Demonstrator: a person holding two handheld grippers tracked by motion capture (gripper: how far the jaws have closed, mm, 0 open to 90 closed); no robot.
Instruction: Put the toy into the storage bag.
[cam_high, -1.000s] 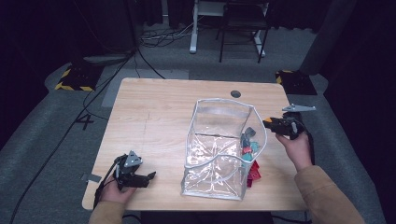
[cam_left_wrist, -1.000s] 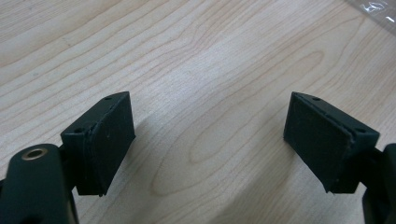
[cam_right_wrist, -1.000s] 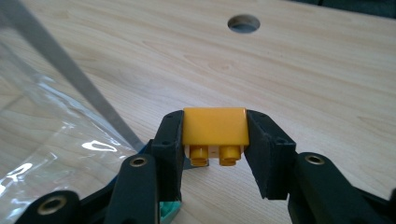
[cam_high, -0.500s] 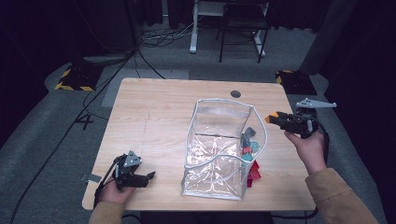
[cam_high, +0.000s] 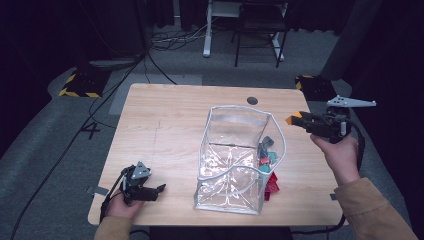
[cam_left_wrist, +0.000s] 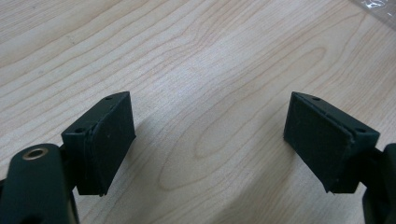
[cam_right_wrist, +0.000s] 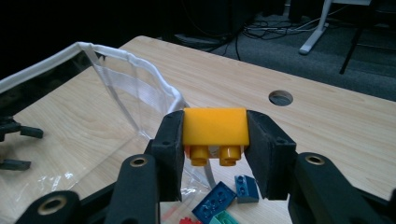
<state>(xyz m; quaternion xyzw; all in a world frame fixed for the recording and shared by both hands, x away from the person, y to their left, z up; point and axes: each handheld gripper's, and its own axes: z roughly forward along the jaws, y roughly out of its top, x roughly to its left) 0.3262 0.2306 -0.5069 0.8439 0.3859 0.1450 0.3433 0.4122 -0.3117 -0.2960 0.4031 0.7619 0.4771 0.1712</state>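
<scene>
Beside the clear bag (cam_high: 240, 155) on the table (cam_high: 170, 130), the right tool (cam_right_wrist: 215, 135) gripped a yellow brick (cam_right_wrist: 215, 127) not yet dropped in, other bricks (cam_high: 270, 172) lay outside, and the left tool (cam_left_wrist: 210, 140) rested wide and empty.

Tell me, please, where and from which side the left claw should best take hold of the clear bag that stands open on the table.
Judging by its pose, grip the white-piped rim of the clear bag on the wall facing the left claw, coming from above. The bag stands open, so one pad can slip inside and one outside. The walls look thin and floppy; the piping seems the firmest part. The claw is open and empty.
</scene>
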